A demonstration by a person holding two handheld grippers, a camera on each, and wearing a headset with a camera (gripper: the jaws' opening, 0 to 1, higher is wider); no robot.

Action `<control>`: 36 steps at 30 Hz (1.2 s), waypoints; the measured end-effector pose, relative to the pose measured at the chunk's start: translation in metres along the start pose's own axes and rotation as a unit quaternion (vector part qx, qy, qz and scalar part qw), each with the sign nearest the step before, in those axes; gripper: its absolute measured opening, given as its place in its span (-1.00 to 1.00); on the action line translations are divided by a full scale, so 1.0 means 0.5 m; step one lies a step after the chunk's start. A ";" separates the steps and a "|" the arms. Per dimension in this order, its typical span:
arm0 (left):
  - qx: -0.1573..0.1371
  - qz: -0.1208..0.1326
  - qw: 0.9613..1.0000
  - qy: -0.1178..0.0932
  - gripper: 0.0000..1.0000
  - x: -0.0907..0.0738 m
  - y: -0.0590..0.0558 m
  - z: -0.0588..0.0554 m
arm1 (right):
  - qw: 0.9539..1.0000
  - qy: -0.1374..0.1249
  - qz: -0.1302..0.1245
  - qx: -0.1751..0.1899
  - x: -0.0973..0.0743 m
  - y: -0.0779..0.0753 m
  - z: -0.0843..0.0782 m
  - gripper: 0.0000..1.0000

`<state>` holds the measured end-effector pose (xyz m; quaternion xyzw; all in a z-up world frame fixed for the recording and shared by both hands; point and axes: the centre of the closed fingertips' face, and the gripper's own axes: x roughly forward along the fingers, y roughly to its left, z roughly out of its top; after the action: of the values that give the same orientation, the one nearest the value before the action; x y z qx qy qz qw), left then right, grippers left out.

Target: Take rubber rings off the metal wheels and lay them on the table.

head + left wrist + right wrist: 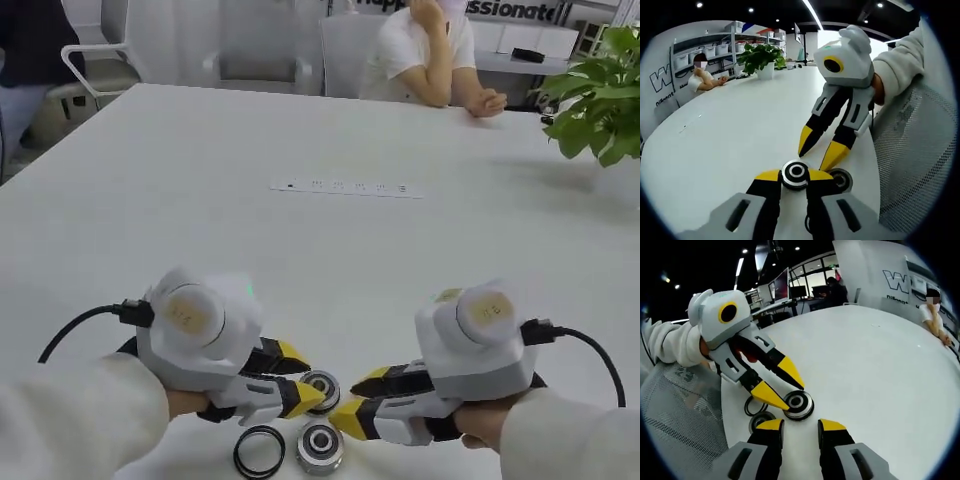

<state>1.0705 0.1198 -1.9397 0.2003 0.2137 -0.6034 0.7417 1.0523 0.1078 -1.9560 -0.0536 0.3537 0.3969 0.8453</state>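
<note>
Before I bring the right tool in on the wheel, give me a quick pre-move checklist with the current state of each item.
1. Left tool clamped on the round silver metal wheel: ok.
2. Right tool open with nothing between its tips: ok.
3. Right tool pointed at the held wheel, close but not touching: ok.
4. Rubber ring present on the held wheel: cannot tell.
5. Loose black rubber ring lying flat on the white table: ok.
6. Second silver metal wheel on the table close under both tools; enough clearance: cannot tell.
</note>
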 end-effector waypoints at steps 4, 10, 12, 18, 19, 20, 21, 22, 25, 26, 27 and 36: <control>0.001 -0.003 1.000 -0.001 -0.79 0.003 -0.006 0.001 | 1.000 -0.004 0.008 -0.005 0.003 0.008 0.004 -0.49; 0.000 -0.004 1.000 -0.004 -0.85 0.005 -0.009 0.002 | 1.000 -0.005 0.009 -0.018 0.009 0.016 0.007 -0.43; 0.002 -0.006 1.000 -0.006 -0.85 0.005 -0.009 0.002 | 1.000 -0.008 0.007 -0.019 0.012 0.015 0.010 -0.43; 0.000 -0.006 1.000 -0.010 -0.85 0.004 -0.009 0.003 | 1.000 -0.011 -0.003 -0.023 0.021 0.012 0.011 -0.47; -0.001 -0.005 1.000 -0.010 -0.85 0.004 -0.009 0.003 | 1.000 -0.011 -0.002 -0.026 0.021 0.012 0.011 -0.49; -0.001 -0.005 1.000 -0.010 -0.85 0.004 -0.009 0.003 | 1.000 -0.011 -0.002 -0.026 0.021 0.012 0.012 -0.51; -0.002 -0.005 1.000 -0.011 -0.85 0.004 -0.008 0.003 | 1.000 -0.013 -0.003 -0.025 0.021 0.012 0.012 -0.52; -0.002 -0.005 1.000 -0.012 -0.85 0.004 -0.008 0.003 | 1.000 -0.014 -0.003 -0.025 0.020 0.011 0.014 -0.54; -0.002 -0.004 1.000 -0.013 -0.85 0.004 -0.007 0.003 | 1.000 -0.016 -0.001 -0.020 0.016 0.009 0.016 -0.59; -0.003 -0.004 1.000 -0.014 -0.85 0.005 -0.007 0.004 | 1.000 -0.016 -0.001 -0.023 0.016 0.009 0.016 -0.59; -0.003 -0.004 1.000 -0.014 -0.85 0.004 -0.007 0.004 | 0.999 -0.014 -0.002 -0.037 0.015 0.008 0.016 -0.61; -0.006 -0.004 1.000 -0.016 -0.85 0.003 -0.007 0.004 | 0.997 0.005 -0.008 -0.083 0.013 0.005 0.006 -0.77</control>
<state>1.0677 0.1167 -1.9390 0.1858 0.2063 -0.6078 0.7440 1.0550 0.1148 -1.9577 -0.1281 0.3230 0.4183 0.8392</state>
